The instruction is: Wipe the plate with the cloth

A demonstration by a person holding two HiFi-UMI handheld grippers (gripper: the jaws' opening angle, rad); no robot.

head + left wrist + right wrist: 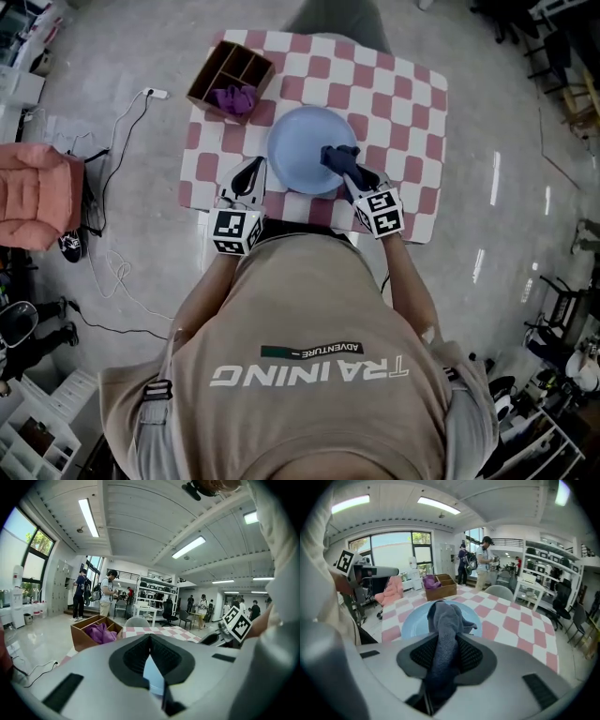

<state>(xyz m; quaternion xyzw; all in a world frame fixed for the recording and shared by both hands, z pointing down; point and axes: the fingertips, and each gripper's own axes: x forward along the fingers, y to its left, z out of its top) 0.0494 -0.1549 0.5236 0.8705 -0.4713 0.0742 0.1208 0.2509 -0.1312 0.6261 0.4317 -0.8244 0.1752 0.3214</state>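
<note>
Right tongs [442,654] clenched on cloth [445,616] over plate [295,141], left tongs [151,665] pinching its rim: wipe apparently about to start; next, press cloth down and sweep.

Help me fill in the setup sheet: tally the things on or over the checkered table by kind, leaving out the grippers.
Plate: 1
Cloths: 2, the grey cloth over the plate and the purple cloth in the box
Wooden box: 1
Total: 4
</note>
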